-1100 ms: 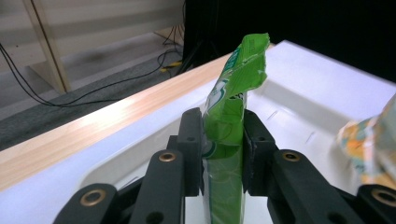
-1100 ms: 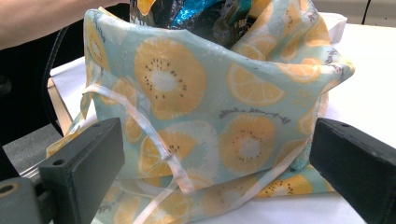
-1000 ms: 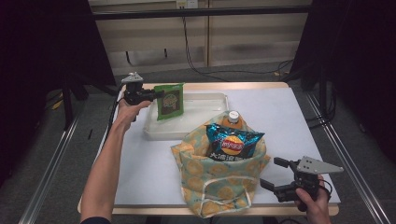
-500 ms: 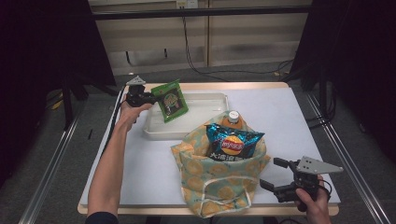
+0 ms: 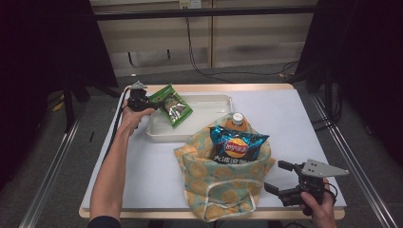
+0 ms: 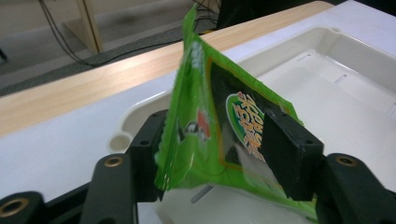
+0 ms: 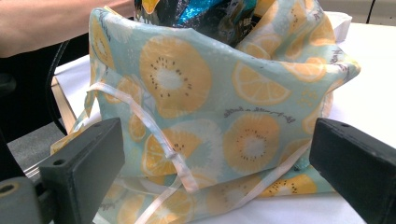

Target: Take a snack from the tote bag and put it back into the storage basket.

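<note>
Green packet (image 6: 219, 121) was being released over the tray's (image 5: 209, 102) left end between the just-opened left gripper (image 6: 210, 154) jaws, so withdrawal seemed due next, while the right gripper (image 5: 280, 178) was held open near the bag (image 5: 228, 190).

Right gripper (image 7: 219, 154) sits with its jaws spread wide, nothing between them. Straight ahead stands the fruit-print bag (image 7: 210, 107), a shiny blue packet (image 7: 205, 11) poking from its top.
</note>
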`<state>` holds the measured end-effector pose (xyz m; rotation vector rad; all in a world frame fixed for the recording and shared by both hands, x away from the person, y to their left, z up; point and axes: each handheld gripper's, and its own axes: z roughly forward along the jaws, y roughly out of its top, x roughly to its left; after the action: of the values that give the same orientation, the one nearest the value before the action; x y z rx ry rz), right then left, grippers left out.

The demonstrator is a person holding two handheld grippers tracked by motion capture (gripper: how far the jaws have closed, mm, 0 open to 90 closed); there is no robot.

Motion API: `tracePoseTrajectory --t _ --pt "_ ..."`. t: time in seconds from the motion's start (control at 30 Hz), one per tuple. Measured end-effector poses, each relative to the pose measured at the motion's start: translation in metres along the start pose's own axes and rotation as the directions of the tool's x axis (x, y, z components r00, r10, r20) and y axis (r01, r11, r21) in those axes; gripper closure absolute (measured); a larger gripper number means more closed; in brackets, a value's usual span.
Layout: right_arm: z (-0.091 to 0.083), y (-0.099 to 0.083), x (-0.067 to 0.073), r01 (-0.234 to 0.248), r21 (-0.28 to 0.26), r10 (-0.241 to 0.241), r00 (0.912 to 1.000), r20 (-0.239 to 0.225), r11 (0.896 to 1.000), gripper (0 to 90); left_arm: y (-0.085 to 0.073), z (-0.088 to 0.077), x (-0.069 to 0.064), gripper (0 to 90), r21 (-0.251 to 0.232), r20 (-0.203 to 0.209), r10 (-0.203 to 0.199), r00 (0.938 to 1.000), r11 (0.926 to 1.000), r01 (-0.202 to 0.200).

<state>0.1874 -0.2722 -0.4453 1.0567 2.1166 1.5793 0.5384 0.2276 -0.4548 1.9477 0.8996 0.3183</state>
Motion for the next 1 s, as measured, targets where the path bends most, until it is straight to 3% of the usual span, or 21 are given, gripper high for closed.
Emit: tracePoseTrajectory --t 0.17,0.3,0.4,0.53,0.6,0.73,0.77,0.83,0.93,1.0 --pt "0.001 0.000 0.001 -0.002 0.002 0.002 1.0000 -0.006 1.000 2.9 -0.003 -0.003 0.003 30.2 0.000 -0.023 -0.037 0.9990 0.9993 0.037" --pt "0.000 0.000 0.001 -0.003 0.001 0.003 1.0000 -0.006 1.000 2.9 -0.001 -0.013 0.007 26.2 -0.013 -0.051 -0.056 0.9971 0.9984 0.055" --pt "0.000 0.000 0.001 -0.001 0.001 0.001 1.0000 -0.005 1.000 2.9 0.003 -0.023 0.007 24.7 -0.036 -0.045 -0.075 0.9962 0.9966 0.074" --pt "0.001 0.000 0.000 -0.004 0.002 0.004 1.0000 -0.008 1.000 2.9 0.018 -0.040 -0.008 26.6 -0.091 -0.042 -0.015 0.9990 0.9958 0.011" --pt "0.002 0.001 -0.001 -0.007 0.004 0.007 1.0000 -0.007 1.000 2.9 0.020 -0.044 -0.010 31.9 -0.103 -0.038 -0.008 0.9992 0.9947 0.004" --pt "0.002 0.001 0.000 0.001 0.002 -0.001 1.0000 -0.006 1.000 3.0 0.020 -0.048 -0.022 49.5 -0.091 0.060 -0.022 0.9979 0.9955 0.028" --pt "0.002 0.001 0.000 0.003 0.003 -0.003 1.0000 -0.009 1.000 2.9 0.019 -0.048 -0.028 55.4 -0.080 0.062 -0.015 0.9979 0.9966 0.020" --pt "0.002 0.000 0.000 0.002 0.015 -0.002 0.9999 -0.013 1.000 2.8 0.018 -0.044 -0.038 64.9 -0.064 0.123 -0.014 0.9923 0.9977 0.022" --pt "0.004 0.000 0.000 -0.001 0.023 0.002 0.9999 -0.016 1.000 2.9 0.015 -0.039 -0.050 83.1 -0.045 0.179 0.003 0.9839 0.9990 0.005" --pt "0.004 0.000 0.000 0.000 0.022 0.001 0.9998 -0.020 1.000 2.8 0.013 -0.032 -0.056 90.0 0.004 0.210 0.013 0.9776 0.9999 -0.014"
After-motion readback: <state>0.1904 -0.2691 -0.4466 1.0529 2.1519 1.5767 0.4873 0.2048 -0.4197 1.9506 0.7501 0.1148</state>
